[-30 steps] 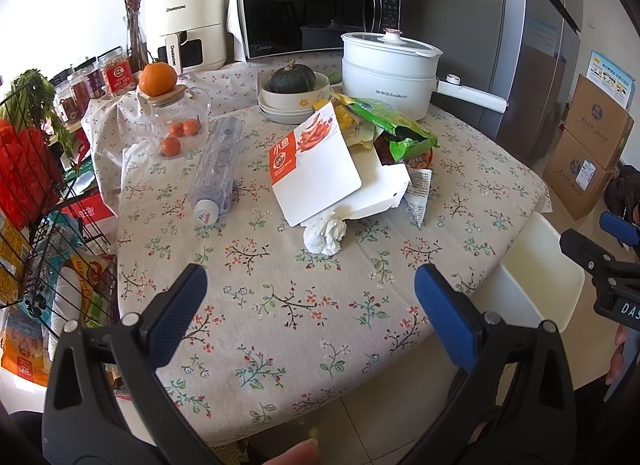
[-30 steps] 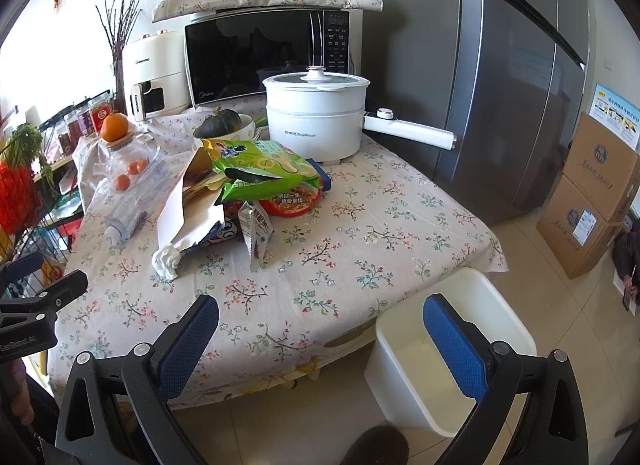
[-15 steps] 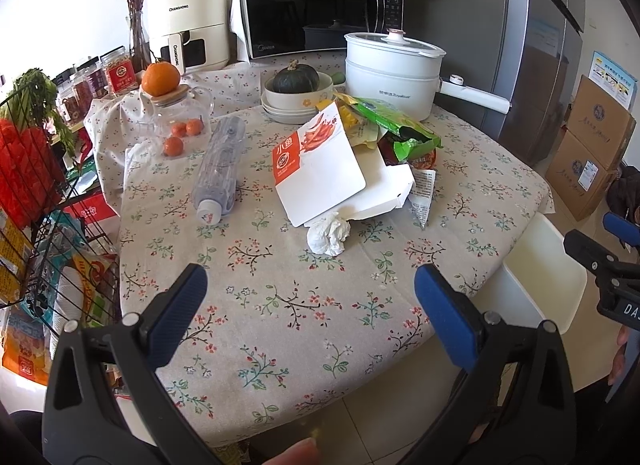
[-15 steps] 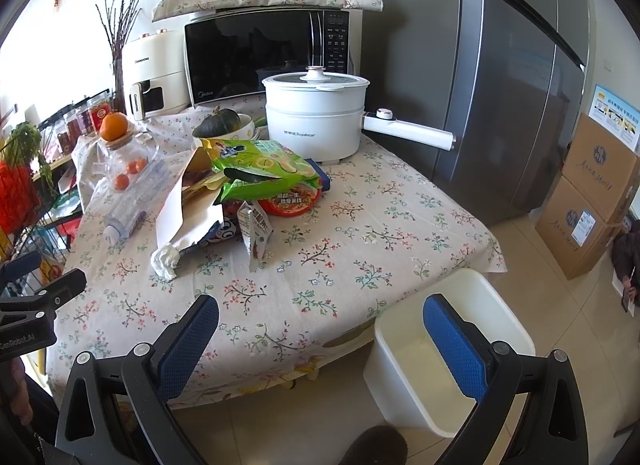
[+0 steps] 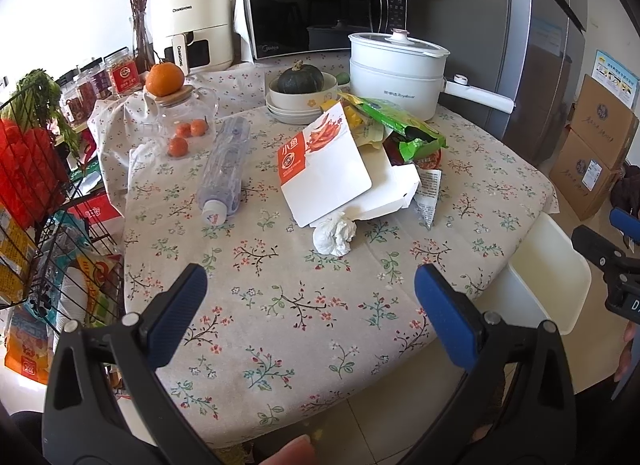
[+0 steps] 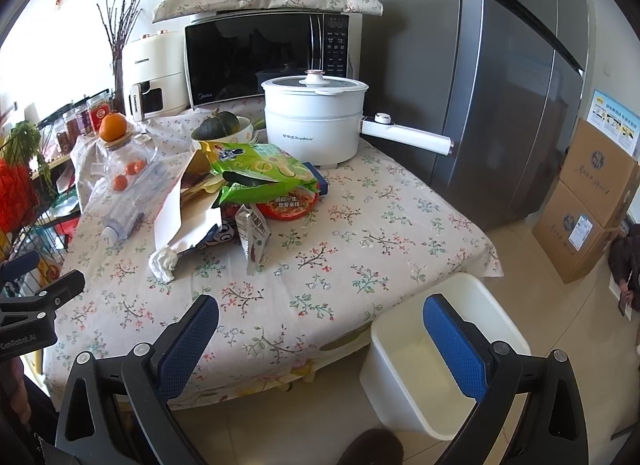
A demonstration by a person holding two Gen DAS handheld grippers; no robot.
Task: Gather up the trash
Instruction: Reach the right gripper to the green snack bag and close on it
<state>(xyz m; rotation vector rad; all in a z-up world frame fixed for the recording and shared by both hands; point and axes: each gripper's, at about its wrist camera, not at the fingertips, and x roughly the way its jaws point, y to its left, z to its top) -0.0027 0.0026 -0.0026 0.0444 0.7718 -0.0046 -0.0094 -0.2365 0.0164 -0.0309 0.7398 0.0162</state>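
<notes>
Trash lies mid-table: a crumpled white tissue (image 5: 334, 233) (image 6: 163, 263), a white and orange carton (image 5: 326, 169) (image 6: 188, 221), a green snack bag (image 5: 404, 125) (image 6: 260, 173), a red noodle cup (image 6: 289, 207), a torn sachet (image 5: 429, 195) (image 6: 253, 237) and an empty plastic bottle (image 5: 225, 169) (image 6: 124, 217). A white bin (image 5: 548, 269) (image 6: 444, 361) stands on the floor by the table's right corner. My left gripper (image 5: 310, 311) is open and empty above the table's near edge. My right gripper (image 6: 320, 341) is open and empty, above the table edge and bin.
At the back stand a white electric pot (image 6: 316, 121), a microwave (image 6: 264, 57), an air fryer (image 5: 192, 33), a squash in bowls (image 5: 300, 85) and a glass jar with oranges (image 5: 180, 121). A wire rack (image 5: 36, 201) is left; fridge (image 6: 500, 85) and cardboard boxes (image 6: 592, 201) right.
Both views have shifted only slightly; the left gripper has edged a little toward the table. Both grippers stay open and empty.
</notes>
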